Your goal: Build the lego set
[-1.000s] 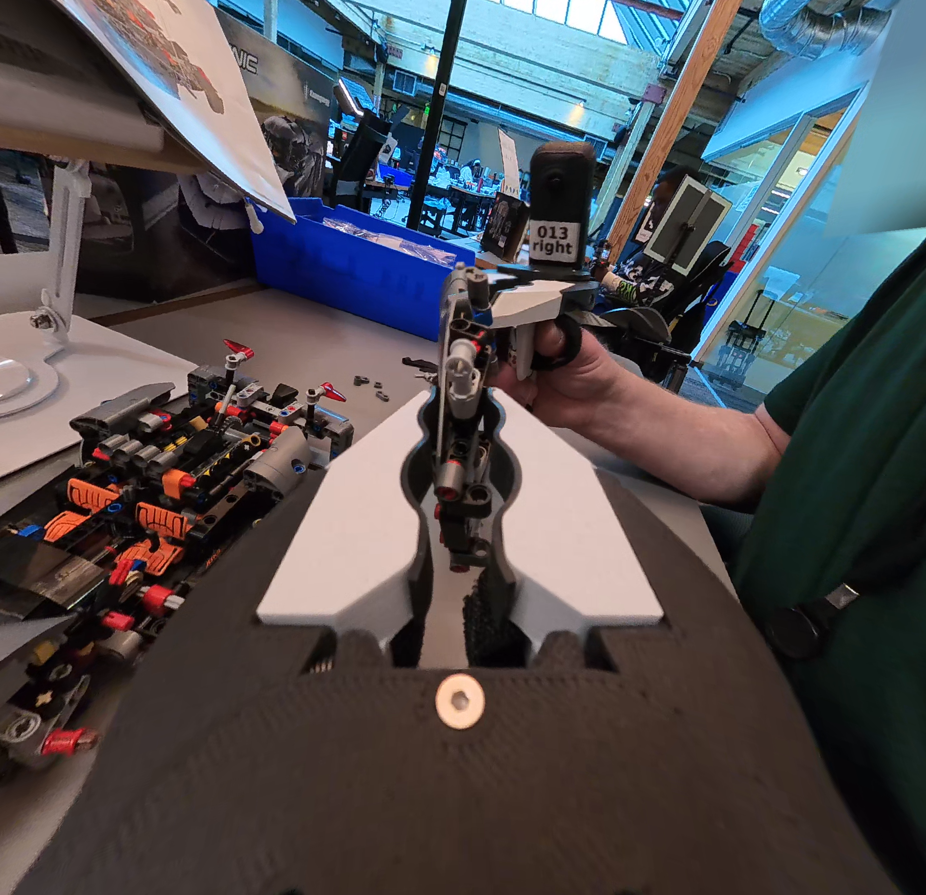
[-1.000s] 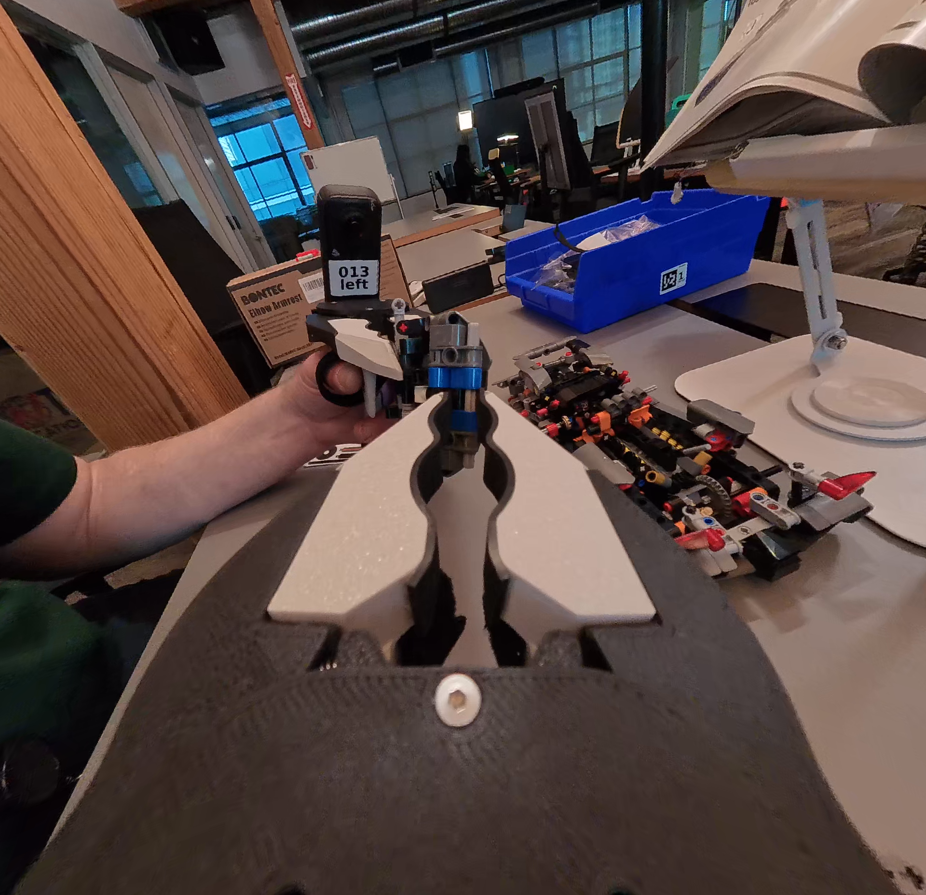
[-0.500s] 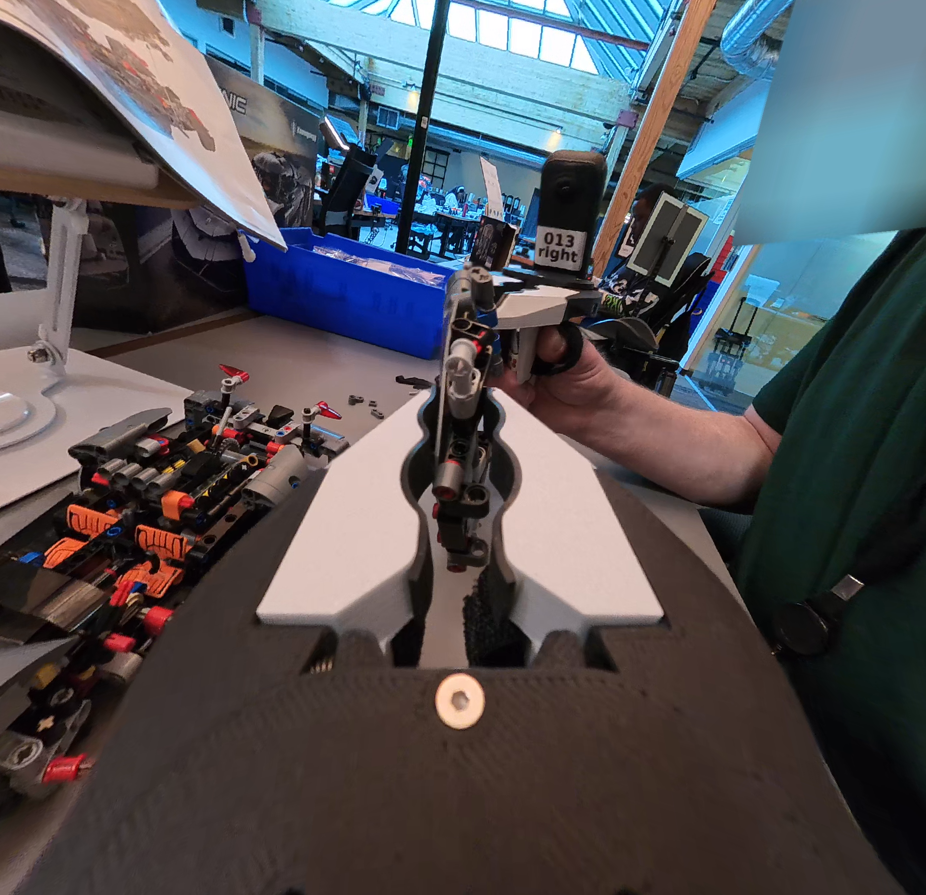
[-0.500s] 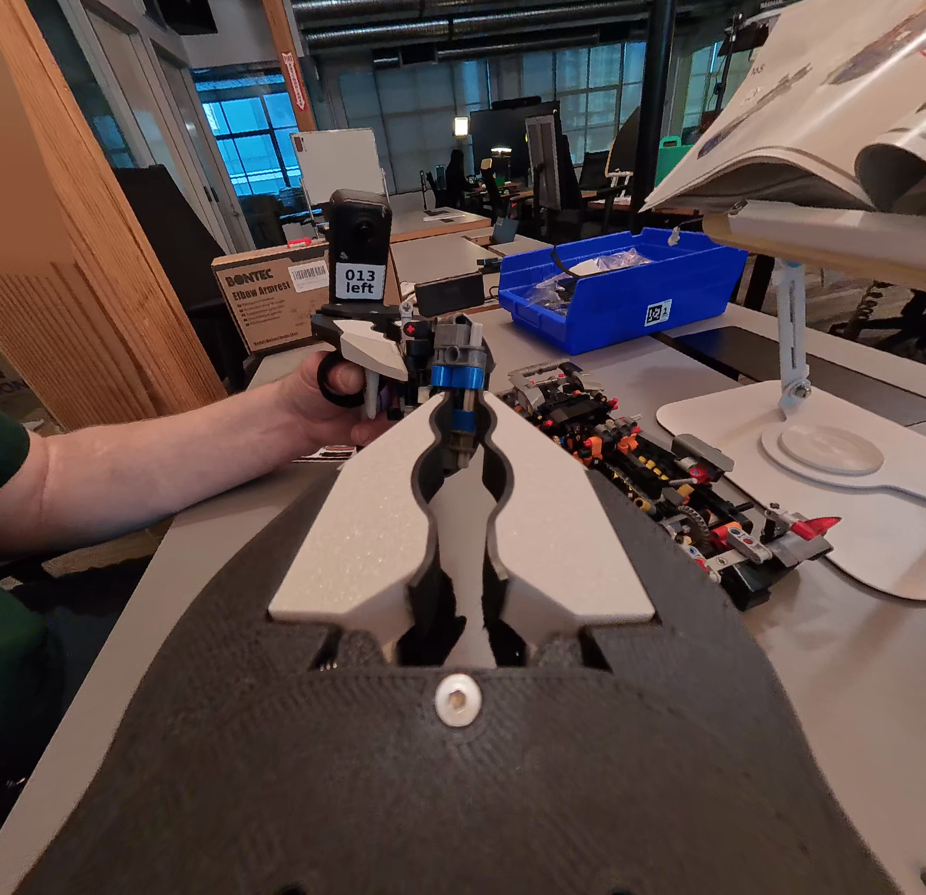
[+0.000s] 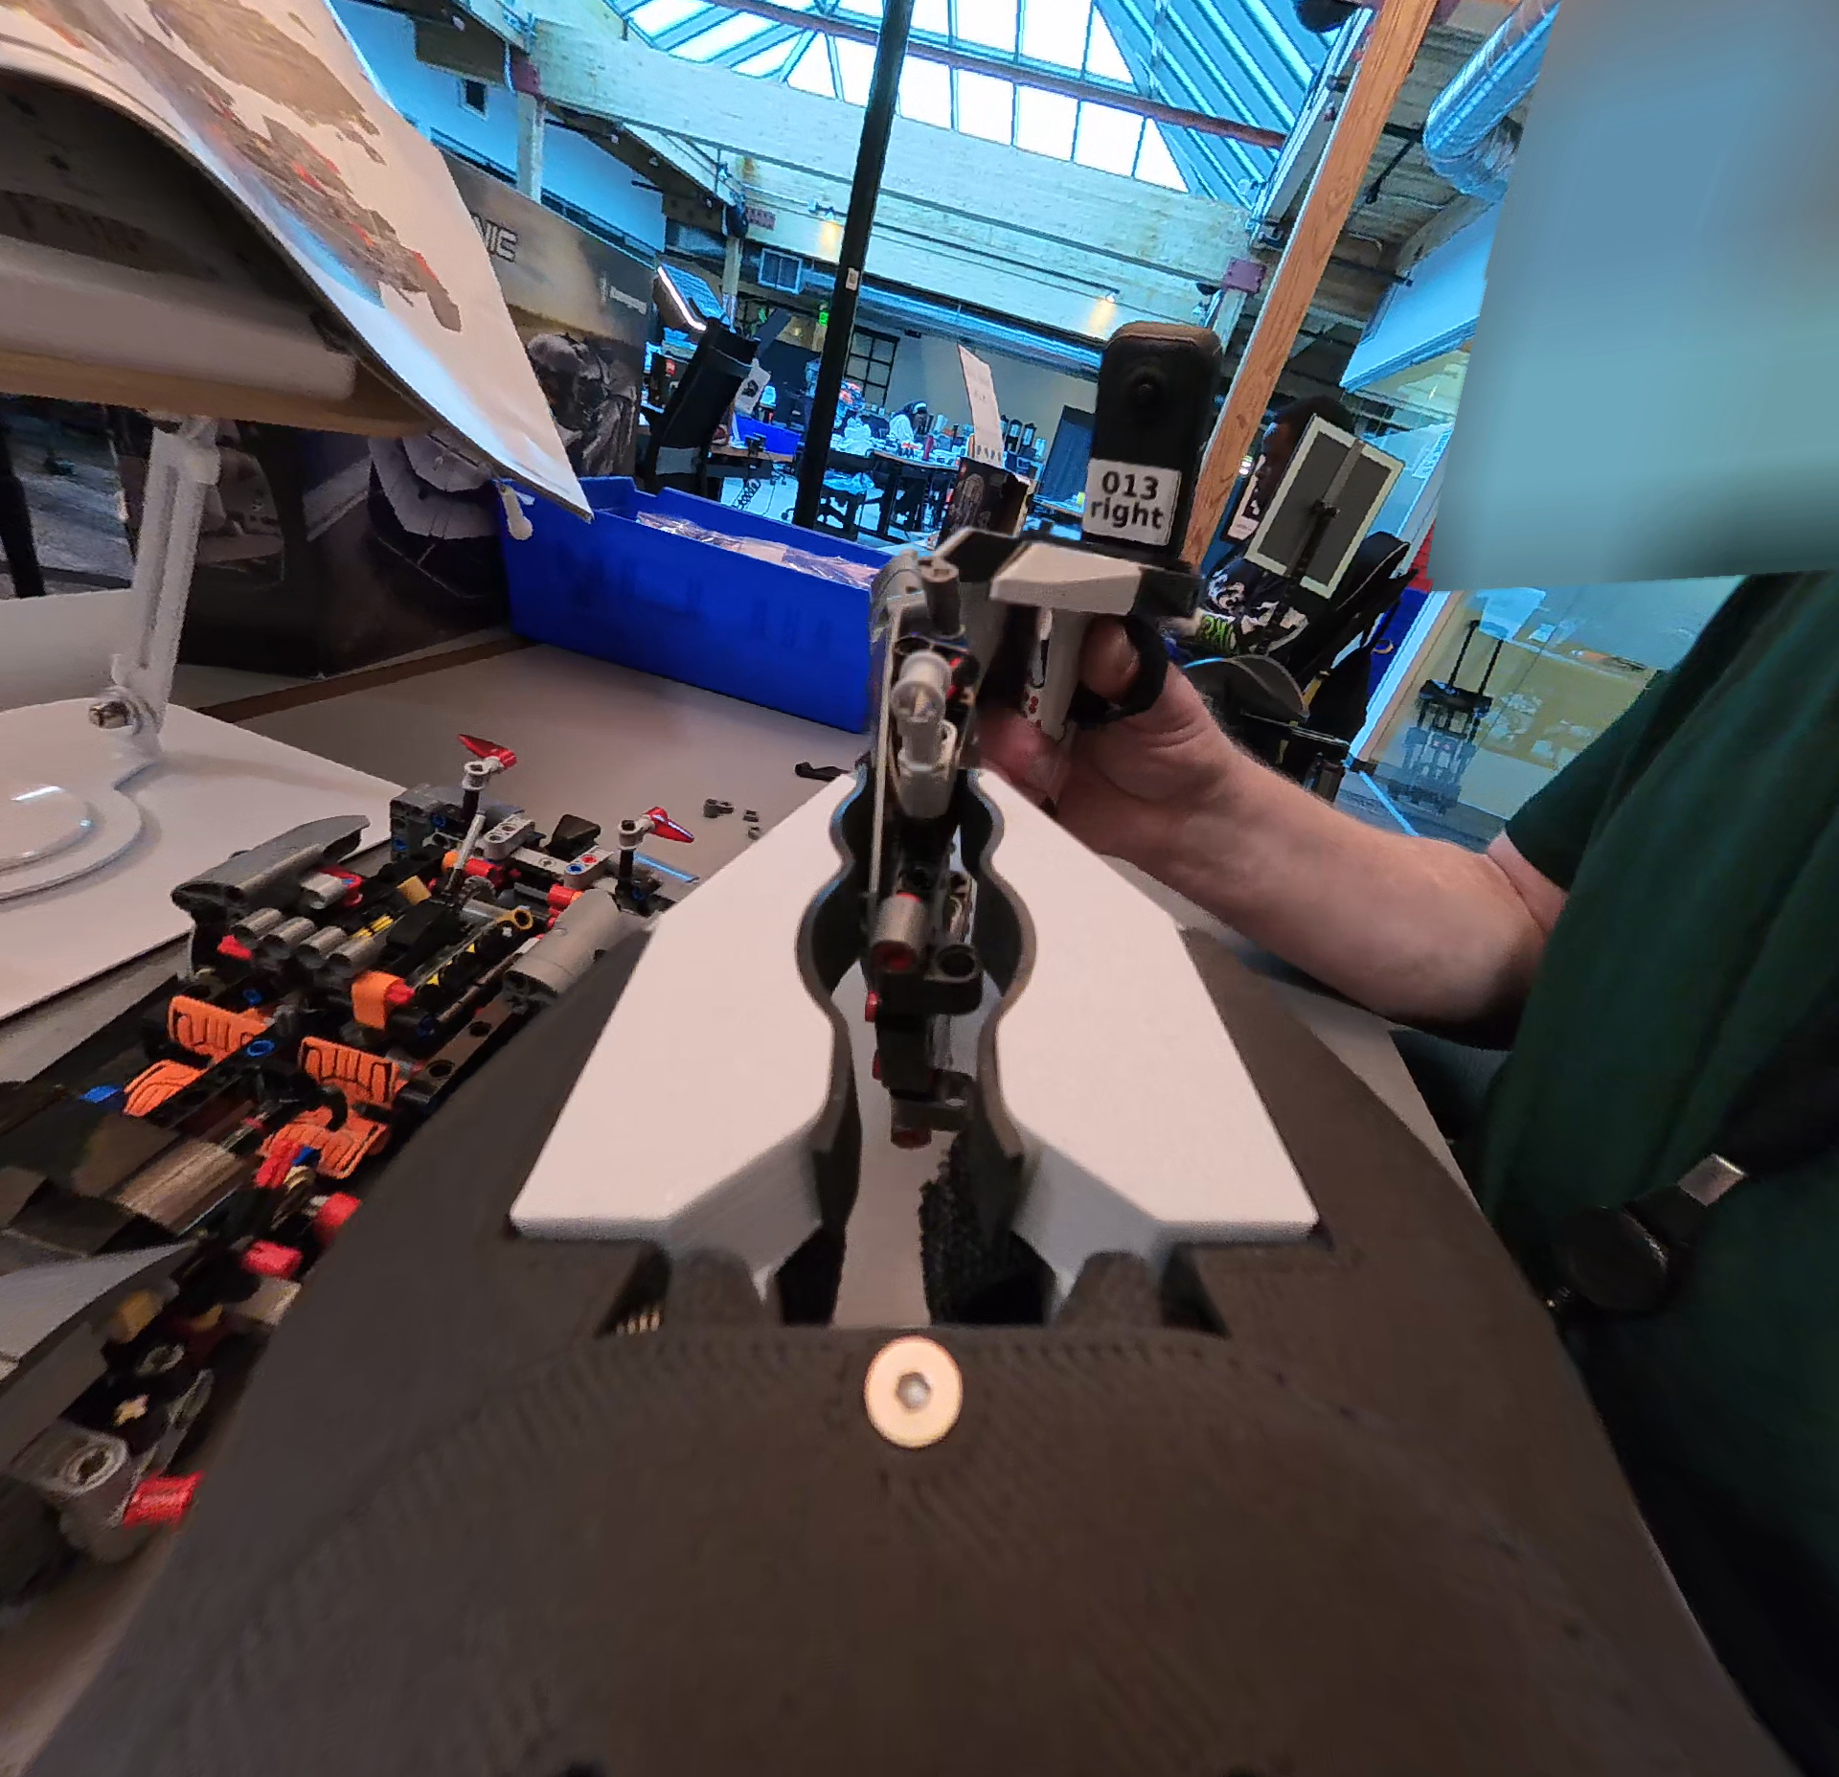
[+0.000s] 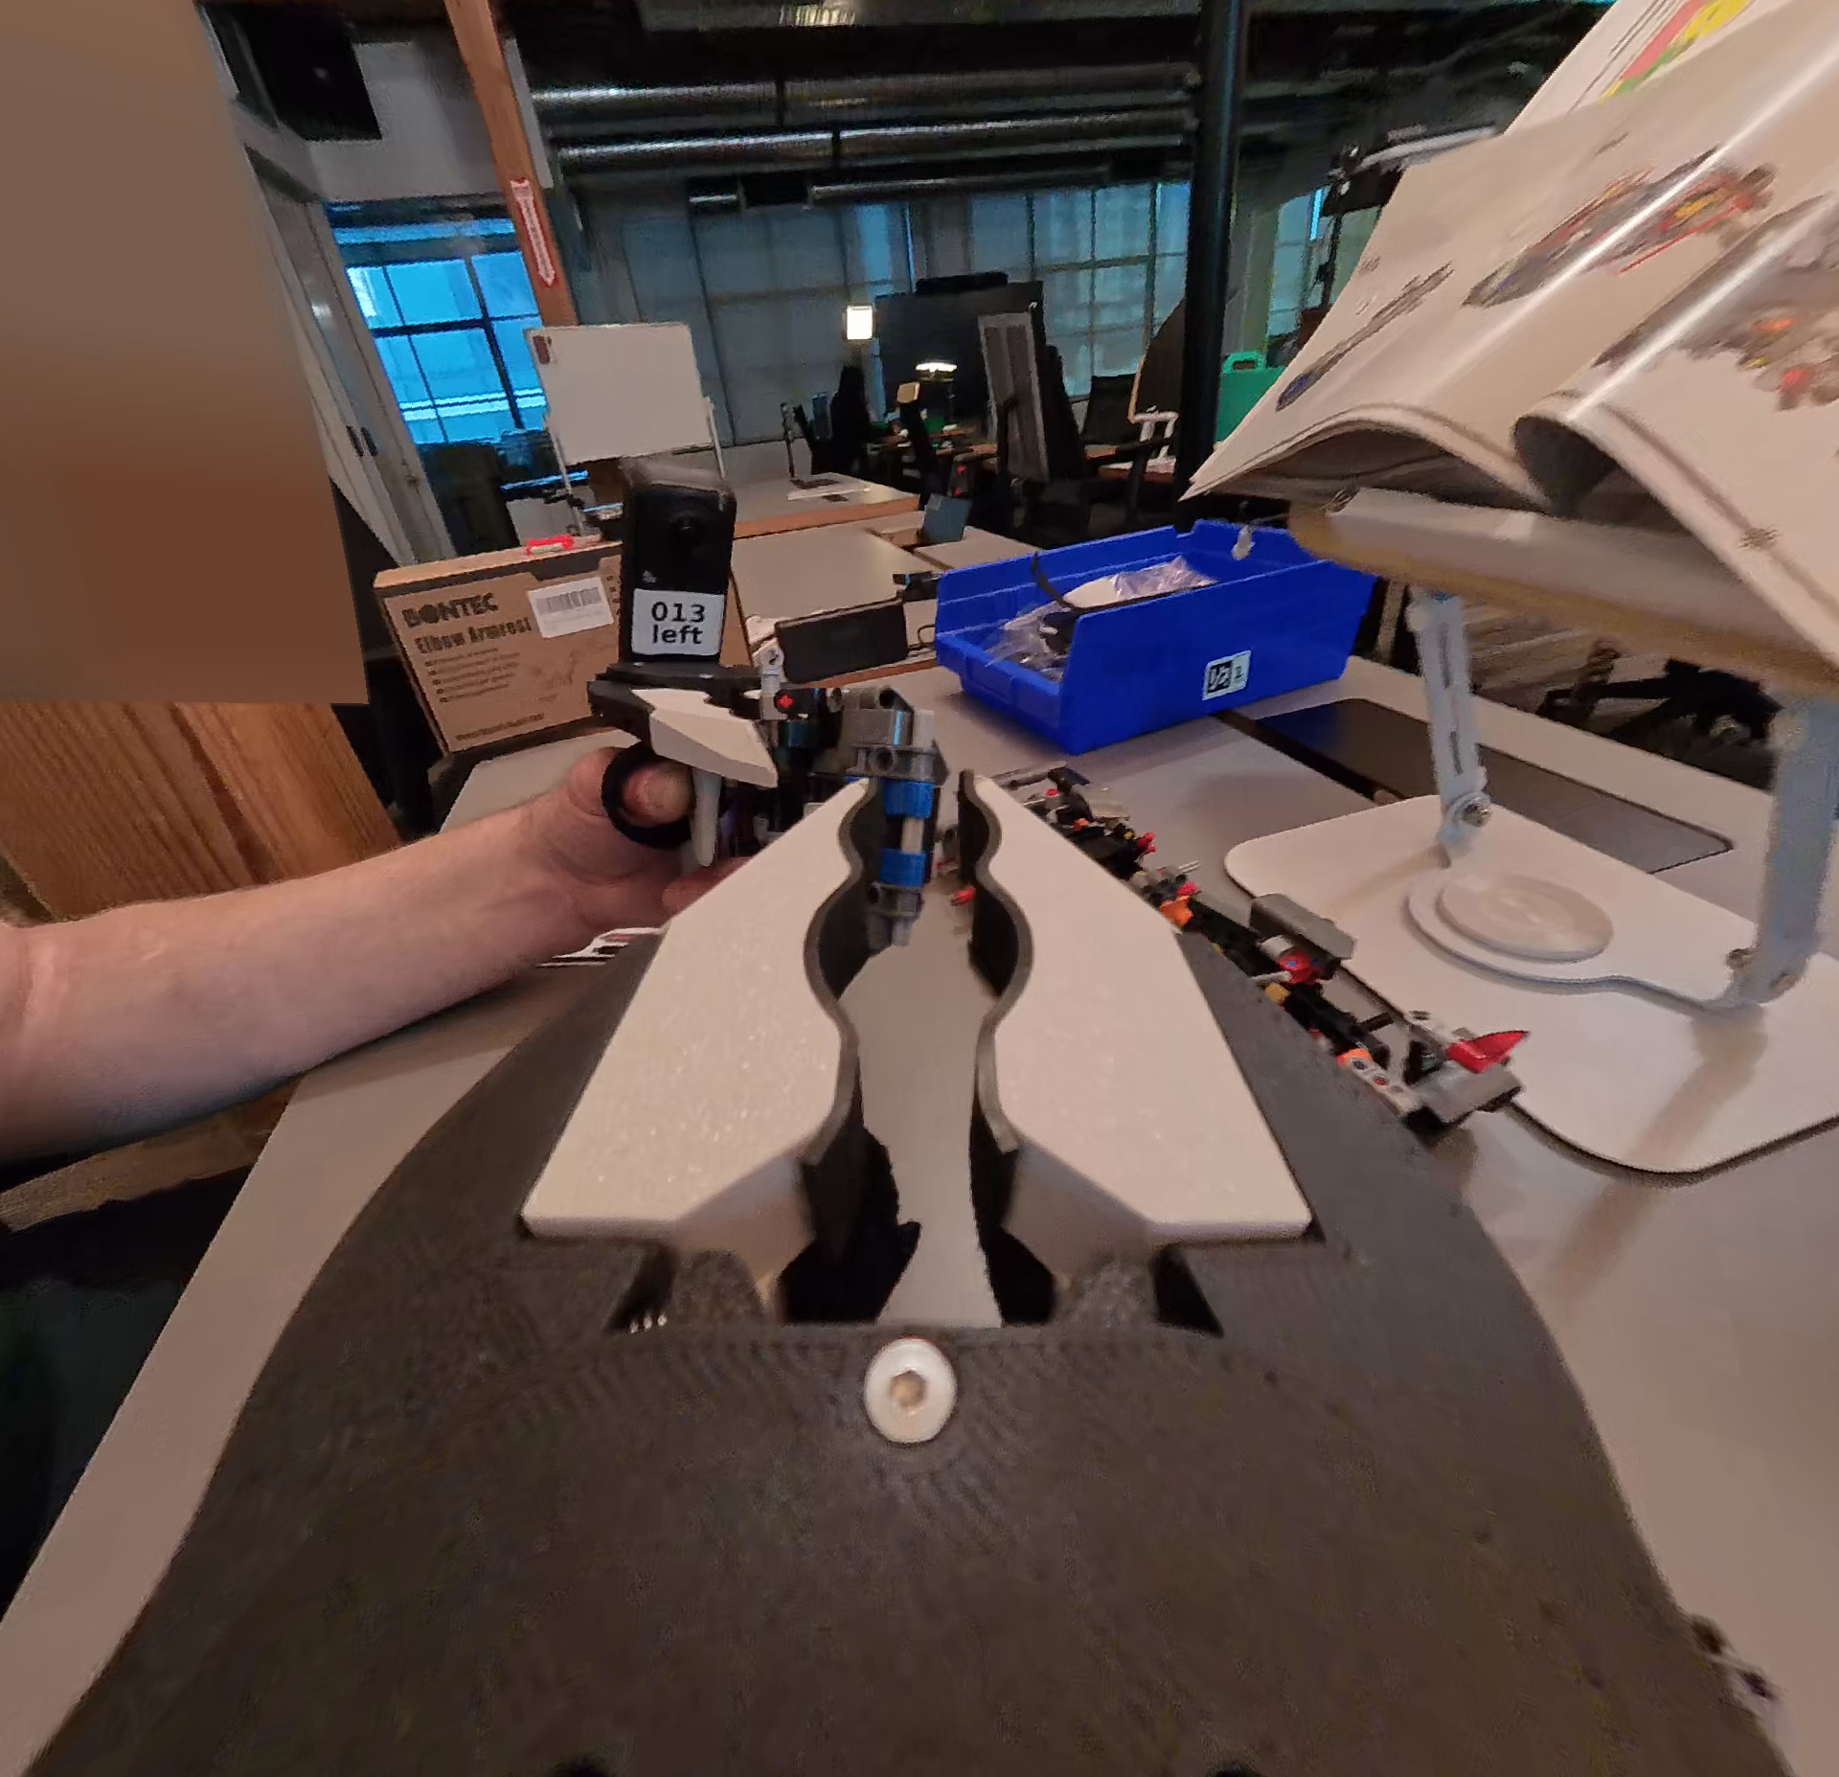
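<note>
My left gripper (image 5: 916,794) is shut on a narrow lego sub-assembly (image 5: 920,893) of grey, black and red pieces, held upright above the table. Its far end carries blue and grey pieces (image 6: 904,838). My right gripper (image 6: 916,784) faces the left one and is open. The blue end lies between its fingertips, against the left finger, with a gap to the right finger. The right gripper also shows in the left wrist view (image 5: 1035,595), and the left gripper shows in the right wrist view (image 6: 736,734). The large black, orange and grey lego model (image 5: 348,953) lies on the table (image 5: 617,724).
A blue bin (image 6: 1144,654) with plastic bags stands at the back. The open instruction booklet (image 6: 1542,336) rests on a white stand (image 6: 1493,933) beside the model (image 6: 1244,933). Small loose pieces (image 5: 731,812) lie near the bin. A cardboard box (image 6: 498,644) stands behind the left hand. There is about 9 centimeters between the tips of the two grippers.
My right gripper's jaws have opened and let go of the sub-assembly's blue end. My left gripper still holds the sub-assembly. Both views have tilted upward a little.
</note>
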`<act>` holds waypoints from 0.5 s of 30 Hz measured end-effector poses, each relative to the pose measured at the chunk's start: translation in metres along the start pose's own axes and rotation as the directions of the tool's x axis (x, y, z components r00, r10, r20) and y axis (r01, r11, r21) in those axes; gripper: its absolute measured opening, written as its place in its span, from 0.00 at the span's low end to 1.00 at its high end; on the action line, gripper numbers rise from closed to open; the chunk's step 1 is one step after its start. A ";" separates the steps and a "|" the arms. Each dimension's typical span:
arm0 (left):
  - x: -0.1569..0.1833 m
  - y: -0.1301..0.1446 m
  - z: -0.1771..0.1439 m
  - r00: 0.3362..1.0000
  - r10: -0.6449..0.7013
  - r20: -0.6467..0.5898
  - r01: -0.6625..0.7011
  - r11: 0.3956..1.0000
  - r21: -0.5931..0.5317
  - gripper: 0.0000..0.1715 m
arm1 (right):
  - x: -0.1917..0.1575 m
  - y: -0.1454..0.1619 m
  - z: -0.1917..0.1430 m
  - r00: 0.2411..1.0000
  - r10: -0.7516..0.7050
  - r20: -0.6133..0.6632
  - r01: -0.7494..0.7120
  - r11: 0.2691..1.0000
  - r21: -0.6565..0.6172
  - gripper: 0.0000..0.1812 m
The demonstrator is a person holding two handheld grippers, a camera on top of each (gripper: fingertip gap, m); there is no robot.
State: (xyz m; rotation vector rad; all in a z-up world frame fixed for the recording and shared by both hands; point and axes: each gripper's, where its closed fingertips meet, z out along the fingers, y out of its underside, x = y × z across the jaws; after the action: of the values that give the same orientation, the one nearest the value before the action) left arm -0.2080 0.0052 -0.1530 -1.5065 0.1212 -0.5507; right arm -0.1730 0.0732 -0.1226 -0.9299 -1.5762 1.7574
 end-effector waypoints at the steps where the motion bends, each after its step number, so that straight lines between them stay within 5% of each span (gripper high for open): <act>1: 0.000 -0.001 -0.002 1.000 0.004 0.004 -0.004 1.000 0.004 0.08 | 0.001 -0.004 -0.003 1.000 -0.010 -0.010 0.011 1.000 0.010 0.07; 6: 0.001 -0.009 -0.010 1.000 0.007 0.005 -0.007 0.999 0.035 0.08 | -0.007 -0.023 -0.024 1.000 -0.022 -0.006 0.022 1.000 0.016 0.04; 15: 0.005 -0.003 -0.003 1.000 -0.005 -0.007 0.005 1.000 -0.011 0.08 | -0.036 0.014 -0.069 1.000 -0.020 -0.023 0.013 0.958 -0.285 0.09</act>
State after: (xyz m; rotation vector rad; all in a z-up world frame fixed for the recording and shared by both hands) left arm -0.2057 0.0006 -0.1489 -1.5161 0.1265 -0.5598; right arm -0.0960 0.0822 -0.1360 -1.0651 -1.8478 1.5237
